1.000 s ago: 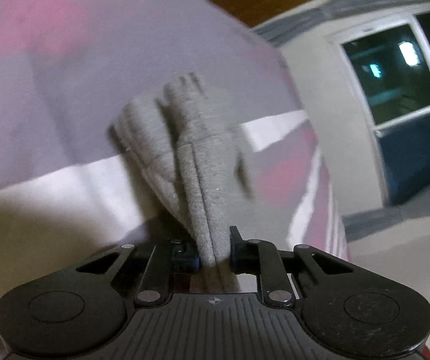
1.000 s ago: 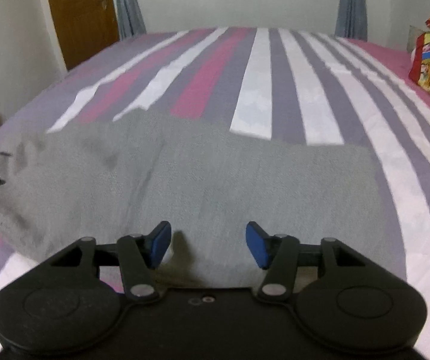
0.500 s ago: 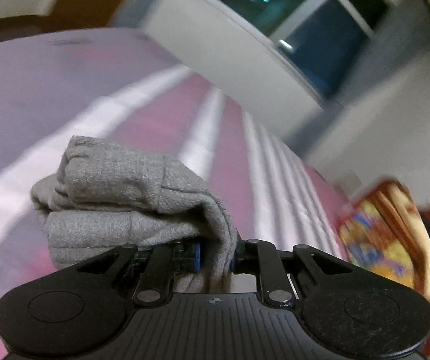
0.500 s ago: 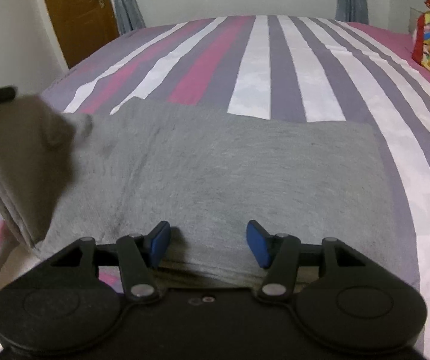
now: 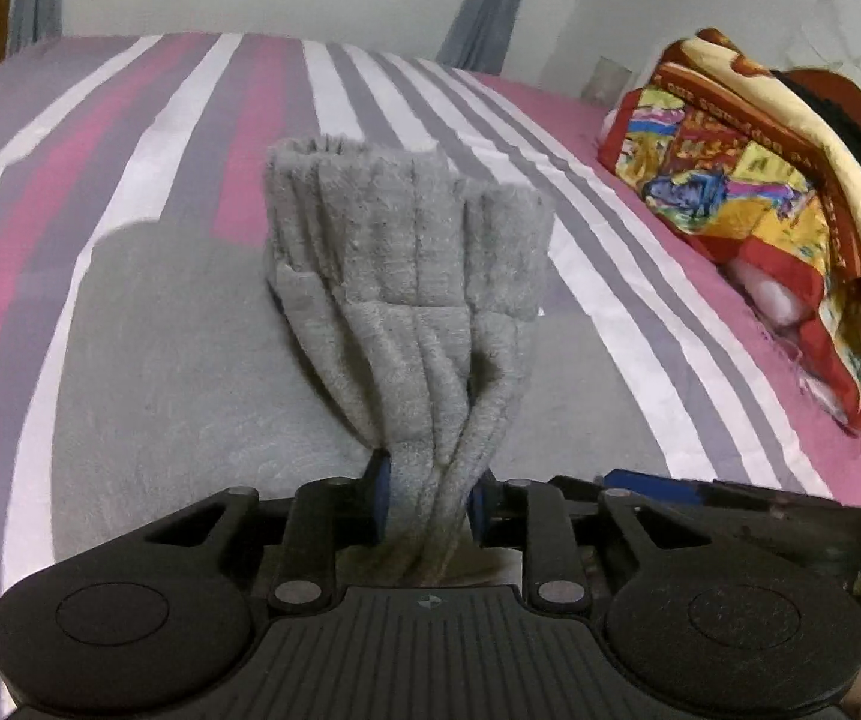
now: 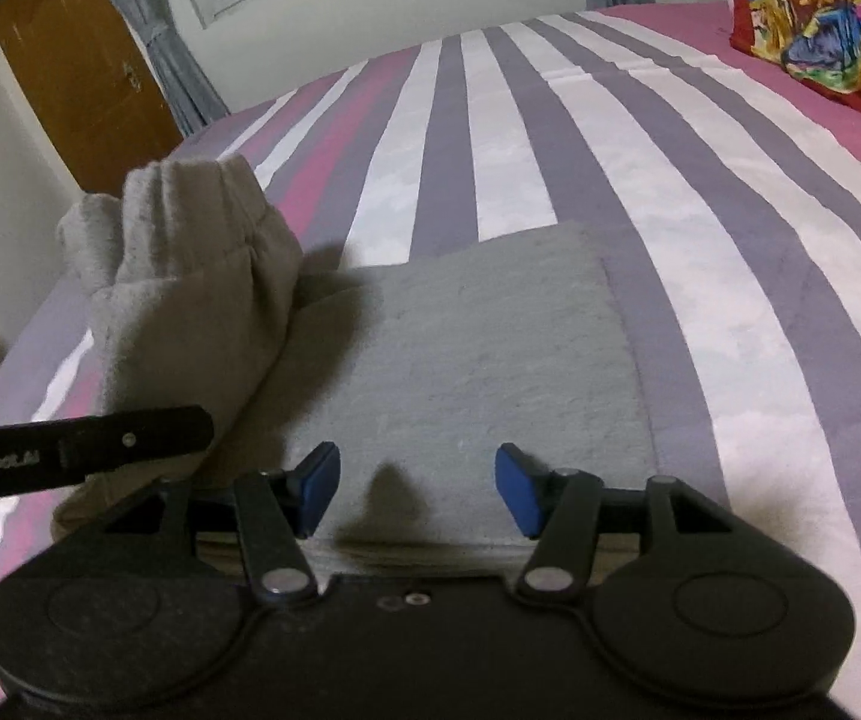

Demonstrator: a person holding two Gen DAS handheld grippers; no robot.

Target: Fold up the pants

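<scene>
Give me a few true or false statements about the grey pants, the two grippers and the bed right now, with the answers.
1. The left gripper is shut on a bunched end of the grey knit pants. True.
2. The right gripper grips the pants. False: its jaws stand open above the flat fabric.
3. The bed sheet is plain white. False: it has pink, purple and white stripes.
4. A colourful patterned blanket lies on the bed. True.

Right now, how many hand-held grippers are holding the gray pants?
1. The left hand-held gripper is shut on the bunched cuff end of the gray pants, lifted over the folded part. The right hand-held gripper is open at the near edge, gripping nothing.
</scene>
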